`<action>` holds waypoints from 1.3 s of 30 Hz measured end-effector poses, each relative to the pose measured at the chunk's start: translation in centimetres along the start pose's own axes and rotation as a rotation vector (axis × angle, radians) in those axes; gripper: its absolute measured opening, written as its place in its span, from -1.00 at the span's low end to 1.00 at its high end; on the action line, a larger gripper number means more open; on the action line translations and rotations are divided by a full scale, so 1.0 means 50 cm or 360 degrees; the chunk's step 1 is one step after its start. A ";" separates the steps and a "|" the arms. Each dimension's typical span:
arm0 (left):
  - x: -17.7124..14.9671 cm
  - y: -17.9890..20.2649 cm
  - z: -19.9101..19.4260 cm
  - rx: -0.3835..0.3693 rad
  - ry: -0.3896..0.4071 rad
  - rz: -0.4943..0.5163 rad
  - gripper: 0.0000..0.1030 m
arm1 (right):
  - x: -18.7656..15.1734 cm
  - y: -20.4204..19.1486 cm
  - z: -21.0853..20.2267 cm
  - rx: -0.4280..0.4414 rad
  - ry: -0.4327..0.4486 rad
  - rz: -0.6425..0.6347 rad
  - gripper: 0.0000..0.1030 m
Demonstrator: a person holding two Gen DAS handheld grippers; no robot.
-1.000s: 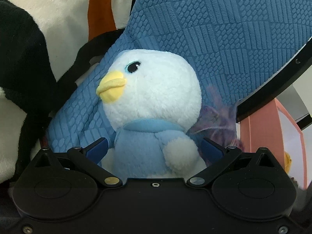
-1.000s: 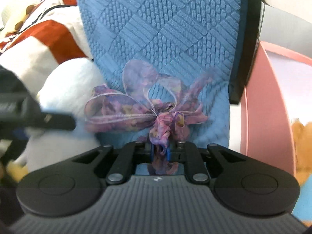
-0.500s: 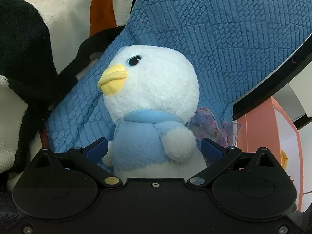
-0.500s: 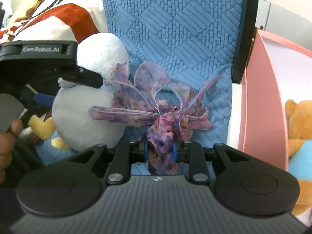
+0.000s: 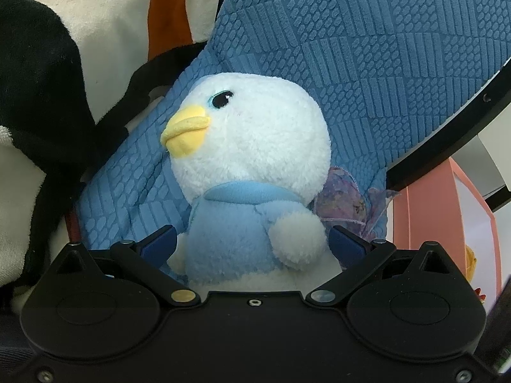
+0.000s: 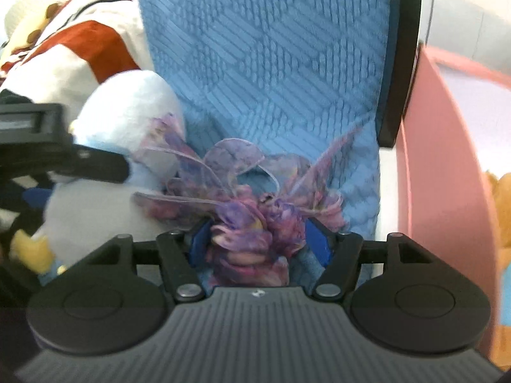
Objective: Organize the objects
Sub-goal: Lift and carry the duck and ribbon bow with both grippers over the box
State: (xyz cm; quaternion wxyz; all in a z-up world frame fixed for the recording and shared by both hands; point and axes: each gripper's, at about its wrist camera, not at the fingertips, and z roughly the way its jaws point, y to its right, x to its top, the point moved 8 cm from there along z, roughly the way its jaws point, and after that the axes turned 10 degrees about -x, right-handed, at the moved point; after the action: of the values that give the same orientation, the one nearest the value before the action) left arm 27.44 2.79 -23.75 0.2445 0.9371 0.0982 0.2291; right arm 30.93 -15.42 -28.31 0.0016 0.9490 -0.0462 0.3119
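Note:
A white and light-blue plush penguin [image 5: 252, 172] with a yellow beak sits against a textured blue cushion [image 5: 367, 48]. My left gripper [image 5: 252, 244] is open, its blue pads on either side of the penguin's body. A purple ribbon bow scrunchie [image 6: 252, 220] lies between the fingers of my right gripper [image 6: 257, 244], whose jaws have spread apart around it. The bow rests at the foot of the blue cushion [image 6: 271, 63], right beside the penguin [image 6: 127, 146]. The bow's edge shows behind the penguin in the left wrist view [image 5: 345, 198].
A black, white and orange plush blanket [image 5: 48, 63] lies left of the cushion. A black frame bar [image 6: 399, 48] edges the cushion. A pink bin wall [image 6: 447, 159] stands to the right, with an orange plush toy [image 6: 501, 198] beyond it.
My right gripper's jaws have opened from a tight grip on the bow and it has moved closer to the cushion. My left gripper stays around the penguin, which shifted slightly.

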 end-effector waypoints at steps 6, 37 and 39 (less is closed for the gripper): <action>-0.001 0.005 0.002 0.0010 -0.0003 0.0022 0.97 | -0.004 0.006 0.033 -0.0027 -0.0036 0.0018 0.08; -0.007 0.020 0.033 0.0031 -0.0099 0.0067 0.97 | -0.012 0.022 -0.083 -0.0079 0.0052 -0.0070 -0.72; -0.009 0.022 0.037 0.0042 -0.0105 0.0076 0.97 | -0.005 0.022 -0.090 -0.0090 0.0051 -0.0095 -0.72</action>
State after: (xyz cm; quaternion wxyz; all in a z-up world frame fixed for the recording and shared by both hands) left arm 28.03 0.93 -24.80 0.2298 0.9493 0.0706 0.2025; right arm 27.98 -16.34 -24.85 0.0384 0.9444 -0.0266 0.3255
